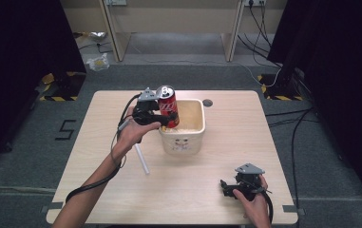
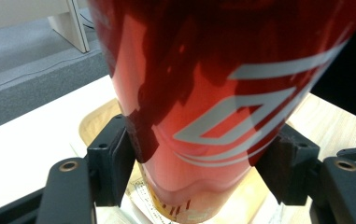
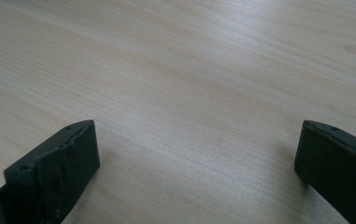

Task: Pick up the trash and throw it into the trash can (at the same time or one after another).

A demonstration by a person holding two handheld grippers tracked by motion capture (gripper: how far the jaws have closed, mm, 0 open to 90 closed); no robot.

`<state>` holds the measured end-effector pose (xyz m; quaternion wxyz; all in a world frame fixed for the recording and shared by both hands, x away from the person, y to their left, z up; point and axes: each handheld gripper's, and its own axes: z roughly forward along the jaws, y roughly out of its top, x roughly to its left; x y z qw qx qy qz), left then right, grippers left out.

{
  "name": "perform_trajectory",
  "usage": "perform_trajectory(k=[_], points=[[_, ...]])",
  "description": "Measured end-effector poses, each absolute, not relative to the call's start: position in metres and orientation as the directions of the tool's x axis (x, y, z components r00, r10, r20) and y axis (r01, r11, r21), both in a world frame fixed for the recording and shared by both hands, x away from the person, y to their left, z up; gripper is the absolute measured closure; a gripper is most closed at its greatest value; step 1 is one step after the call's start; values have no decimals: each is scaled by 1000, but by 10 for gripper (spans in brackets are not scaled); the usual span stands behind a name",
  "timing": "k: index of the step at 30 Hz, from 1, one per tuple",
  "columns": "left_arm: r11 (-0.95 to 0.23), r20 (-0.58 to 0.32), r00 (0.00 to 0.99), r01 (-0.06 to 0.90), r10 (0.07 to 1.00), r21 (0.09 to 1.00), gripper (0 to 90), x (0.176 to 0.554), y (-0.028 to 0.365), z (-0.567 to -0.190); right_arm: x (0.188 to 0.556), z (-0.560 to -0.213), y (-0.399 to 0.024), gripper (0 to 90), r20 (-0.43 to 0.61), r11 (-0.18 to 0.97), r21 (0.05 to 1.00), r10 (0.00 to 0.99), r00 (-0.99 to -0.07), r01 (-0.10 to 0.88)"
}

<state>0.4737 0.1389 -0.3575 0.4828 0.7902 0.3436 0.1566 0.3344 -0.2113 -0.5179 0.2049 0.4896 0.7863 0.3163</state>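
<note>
A red soda can [image 1: 167,105] with white lettering hangs tilted over the left rim of a cream square bin [image 1: 184,142] in the middle of the table. My left gripper [image 1: 162,114] is shut on the red can [image 2: 213,93]; in the left gripper view both black pads [image 2: 138,140] press its sides, and the bin's rim [image 2: 89,126] lies below. My right gripper [image 1: 226,186] rests near the table's front right corner, held by a hand. Its jaws stand wide apart over bare wood [image 3: 180,93] with nothing between them; the right gripper [image 3: 196,158] is open.
A white straw-like stick [image 1: 141,159] lies on the table just left of the bin. A dark round hole [image 1: 207,102] sits in the tabletop behind the bin. Cables trail from both grippers. Desks and floor cables stand beyond the table's far edge.
</note>
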Motion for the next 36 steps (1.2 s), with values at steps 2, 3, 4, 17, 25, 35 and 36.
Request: perform_trajectory(k=[2,3,4,17,25,35,36], points=[[-305,-83,717,395,692,866,334,474,138,-361,334,-518,-211,3,-13,321,698,899,-437,640],[-308,-83,717,398,692,864,334,474,138,-362,334,-518,-211,3,-13,321,698,900,-437,640],[-308,-86,716,401,692,863,334,474,139,-363,334,-518,-211,3,-13,321,698,900,-437,640],[-329,-90,722,418,686,847,321,474,137,-374,334,-518,-211,3,-12,320,698,900,-436,641],[-330,-100,725,426,681,842,305,474,137,-377,334,-518,-211,3,-12,320,699,899,-437,640],[-316,-102,724,418,682,852,310,472,141,-372,334,-518,-211,3,-12,323,699,897,-441,638],[-312,-103,724,415,682,855,308,472,142,-372,334,-518,-211,3,-12,323,699,897,-441,638]])
